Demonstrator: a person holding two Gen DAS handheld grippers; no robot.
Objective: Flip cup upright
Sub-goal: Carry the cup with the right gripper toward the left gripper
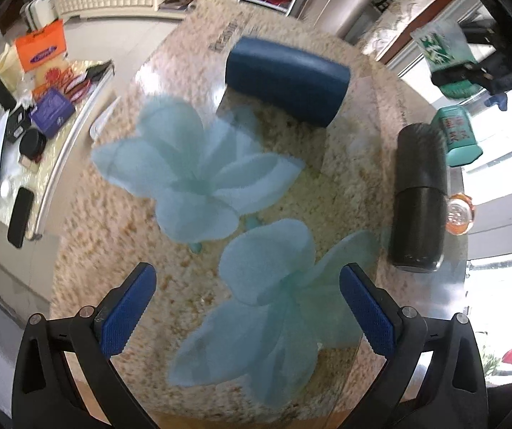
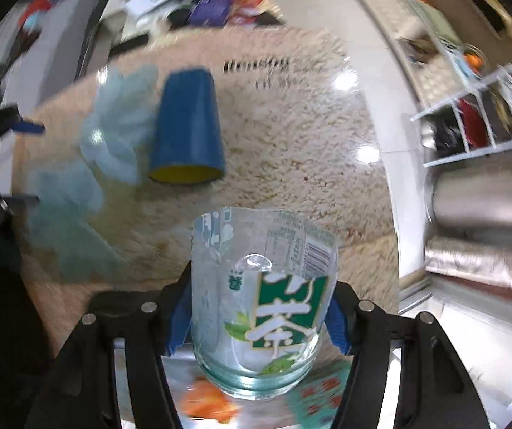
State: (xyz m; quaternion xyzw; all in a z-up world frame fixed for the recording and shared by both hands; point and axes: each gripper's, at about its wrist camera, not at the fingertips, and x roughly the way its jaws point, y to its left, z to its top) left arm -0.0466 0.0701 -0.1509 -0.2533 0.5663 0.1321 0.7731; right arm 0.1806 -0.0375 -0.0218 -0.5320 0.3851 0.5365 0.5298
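Observation:
A dark blue cup (image 1: 286,80) lies on its side on the glass table top (image 1: 120,221). In the right wrist view the blue cup (image 2: 188,125) shows its yellow inside, mouth toward the camera. My left gripper (image 1: 247,307) is open and empty, above the table, well short of the cup. My right gripper (image 2: 257,307) is shut on a clear cut-off plastic bottle with a green tea label (image 2: 263,300), held above the table edge, nearer than the cup. The bottle also shows at the far right of the left wrist view (image 1: 445,50).
A black flask (image 1: 418,196) lies on the table's right side beside a green box (image 1: 458,136) and an orange-rimmed glass (image 1: 459,214). Pale blue flower prints (image 1: 191,175) show under the glass. A cluttered counter (image 1: 16,136) stands left; a metal pillar (image 2: 488,196) right.

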